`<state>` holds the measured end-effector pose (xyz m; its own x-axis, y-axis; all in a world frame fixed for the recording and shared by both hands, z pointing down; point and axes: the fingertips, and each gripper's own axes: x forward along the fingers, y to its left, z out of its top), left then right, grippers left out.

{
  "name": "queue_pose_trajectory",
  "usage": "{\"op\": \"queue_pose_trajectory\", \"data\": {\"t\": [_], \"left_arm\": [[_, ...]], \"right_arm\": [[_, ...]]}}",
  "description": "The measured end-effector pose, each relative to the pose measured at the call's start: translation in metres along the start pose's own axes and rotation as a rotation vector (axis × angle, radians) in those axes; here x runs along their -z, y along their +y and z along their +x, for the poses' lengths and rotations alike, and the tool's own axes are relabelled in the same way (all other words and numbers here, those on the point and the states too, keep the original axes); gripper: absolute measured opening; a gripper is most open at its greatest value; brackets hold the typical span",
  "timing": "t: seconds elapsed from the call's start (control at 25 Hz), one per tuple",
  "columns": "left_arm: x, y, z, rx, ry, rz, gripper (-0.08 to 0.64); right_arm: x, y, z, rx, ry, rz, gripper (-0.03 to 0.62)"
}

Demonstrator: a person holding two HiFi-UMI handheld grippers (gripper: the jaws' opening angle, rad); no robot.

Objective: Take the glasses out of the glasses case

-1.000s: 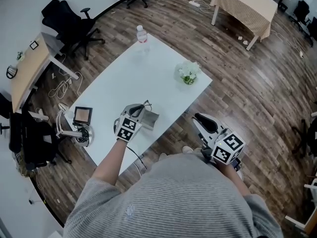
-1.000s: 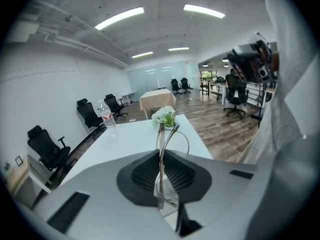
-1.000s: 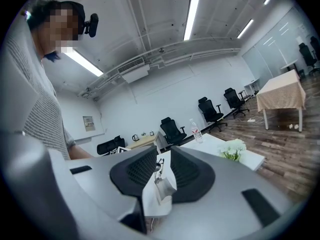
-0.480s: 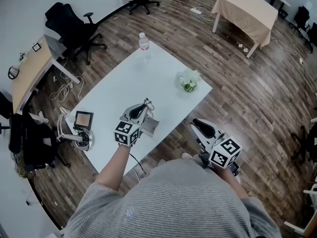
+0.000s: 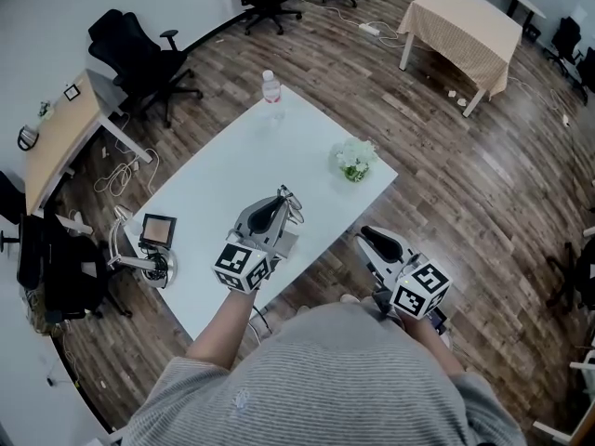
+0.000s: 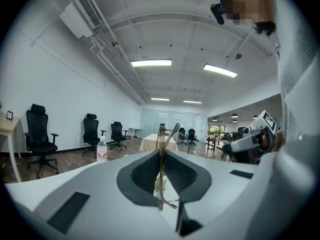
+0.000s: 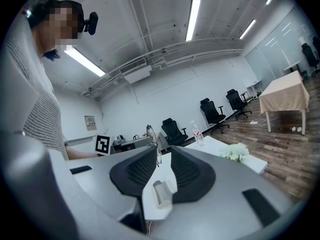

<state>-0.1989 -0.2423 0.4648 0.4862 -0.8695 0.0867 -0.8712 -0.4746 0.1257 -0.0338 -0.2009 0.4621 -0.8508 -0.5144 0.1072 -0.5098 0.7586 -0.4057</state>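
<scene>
Pinching the glasses (image 6: 161, 151) by their thin frame, the left tool (image 5: 275, 206) is holding them over the white bench (image 5: 214, 175). Its jaws are pressing together on the rim, and the frame is showing edge-on in the left gripper view. The grey glasses case (image 5: 286, 242) is lying on the bench beside that tool, toward five o'clock of it, close to the near edge. The right tool (image 5: 375, 241) is hanging off the bench at three o'clock of the case, its jaws standing apart with nothing between them. White flowers (image 5: 354, 159) are sitting at one o'clock of the case, and a water bottle (image 5: 271, 85) is standing at twelve o'clock, on the far corner.
</scene>
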Motion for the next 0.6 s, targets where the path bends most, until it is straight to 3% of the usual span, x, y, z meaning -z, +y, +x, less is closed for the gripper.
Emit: {"op": "queue_pose_trajectory", "data": {"t": [0.2, 0.6], "left_arm": [[-0.031, -0.024, 0.001, 0.030, -0.078, -0.002, 0.035], [-0.051, -0.038, -0.007, 0.042, -0.111, -0.012, 0.035]], "right_arm": [[0.000, 0.000, 0.000, -0.010, -0.001, -0.011, 0.081], [-0.005, 0.001, -0.001, -0.008, -0.008, -0.026, 0.081]]}}
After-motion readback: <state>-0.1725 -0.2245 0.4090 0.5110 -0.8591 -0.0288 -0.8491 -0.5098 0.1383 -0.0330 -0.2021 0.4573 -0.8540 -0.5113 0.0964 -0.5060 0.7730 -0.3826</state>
